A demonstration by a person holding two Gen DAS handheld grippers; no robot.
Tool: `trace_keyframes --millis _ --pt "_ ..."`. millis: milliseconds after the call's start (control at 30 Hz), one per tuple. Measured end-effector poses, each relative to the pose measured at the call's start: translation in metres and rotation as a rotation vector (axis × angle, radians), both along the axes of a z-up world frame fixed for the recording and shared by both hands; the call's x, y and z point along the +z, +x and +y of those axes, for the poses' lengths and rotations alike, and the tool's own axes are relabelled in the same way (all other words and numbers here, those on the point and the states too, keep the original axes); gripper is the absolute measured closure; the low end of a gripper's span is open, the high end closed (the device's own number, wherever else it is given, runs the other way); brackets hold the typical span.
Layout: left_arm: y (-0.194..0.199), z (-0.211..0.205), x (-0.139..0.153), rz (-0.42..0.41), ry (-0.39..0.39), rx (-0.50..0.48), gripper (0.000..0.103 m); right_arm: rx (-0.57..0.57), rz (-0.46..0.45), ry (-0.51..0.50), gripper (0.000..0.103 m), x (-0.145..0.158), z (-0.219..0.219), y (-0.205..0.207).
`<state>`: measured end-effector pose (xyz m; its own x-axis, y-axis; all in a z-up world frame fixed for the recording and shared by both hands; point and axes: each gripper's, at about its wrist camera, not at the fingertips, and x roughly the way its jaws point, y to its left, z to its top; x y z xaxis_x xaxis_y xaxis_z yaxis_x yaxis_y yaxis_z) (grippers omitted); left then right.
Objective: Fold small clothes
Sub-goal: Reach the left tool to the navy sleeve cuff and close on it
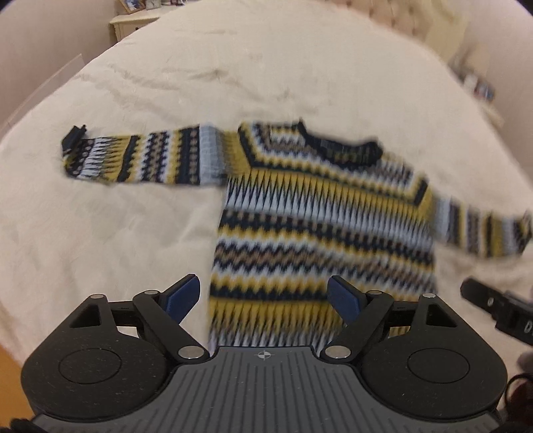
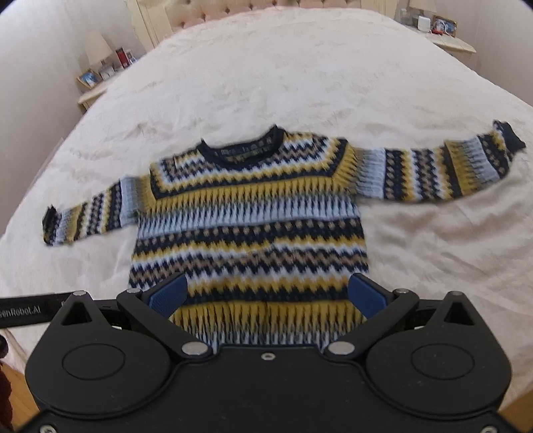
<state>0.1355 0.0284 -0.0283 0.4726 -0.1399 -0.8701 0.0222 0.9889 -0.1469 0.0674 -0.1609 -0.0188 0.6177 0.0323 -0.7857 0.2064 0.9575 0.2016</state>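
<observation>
A small knitted sweater (image 1: pixel 319 213) with yellow, navy, white and tan zigzag bands lies flat, front up, on a cream bedspread (image 1: pixel 233 73), both sleeves spread sideways. It also shows in the right wrist view (image 2: pixel 246 219). My left gripper (image 1: pixel 265 296) is open and empty above the sweater's hem, near its left edge. My right gripper (image 2: pixel 266 294) is open and empty above the middle of the hem. The right gripper's body shows at the right edge of the left wrist view (image 1: pixel 499 309).
The bedspread (image 2: pixel 266 66) covers a wide bed. A bedside table with a lamp and photo frames (image 2: pixel 96 73) stands at the left, another table (image 2: pixel 446 36) at the far right. A tufted headboard (image 2: pixel 253 8) is behind.
</observation>
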Motion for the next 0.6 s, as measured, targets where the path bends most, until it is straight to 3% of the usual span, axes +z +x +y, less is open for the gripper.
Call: trace_keyframes --millis 133,333,500,600 --pt "0.022 0.028 -0.004 -0.077 -0.124 0.028 0.019 0.002 -0.109 -0.007 0.001 0.007 0.001 0.014" --pt "0.058 0.057 -0.008 -0.211 -0.019 0.031 0.019 -0.007 -0.332 -0.089 0.001 0.03 0.012 0.031" --pt "0.089 0.099 -0.016 -0.235 -0.01 0.118 0.019 -0.027 -0.435 -0.054 0.0 0.035 0.016 0.05" --pt "0.112 0.129 -0.025 -0.206 0.002 0.189 0.019 -0.002 -0.422 -0.088 0.0 0.036 0.026 0.072"
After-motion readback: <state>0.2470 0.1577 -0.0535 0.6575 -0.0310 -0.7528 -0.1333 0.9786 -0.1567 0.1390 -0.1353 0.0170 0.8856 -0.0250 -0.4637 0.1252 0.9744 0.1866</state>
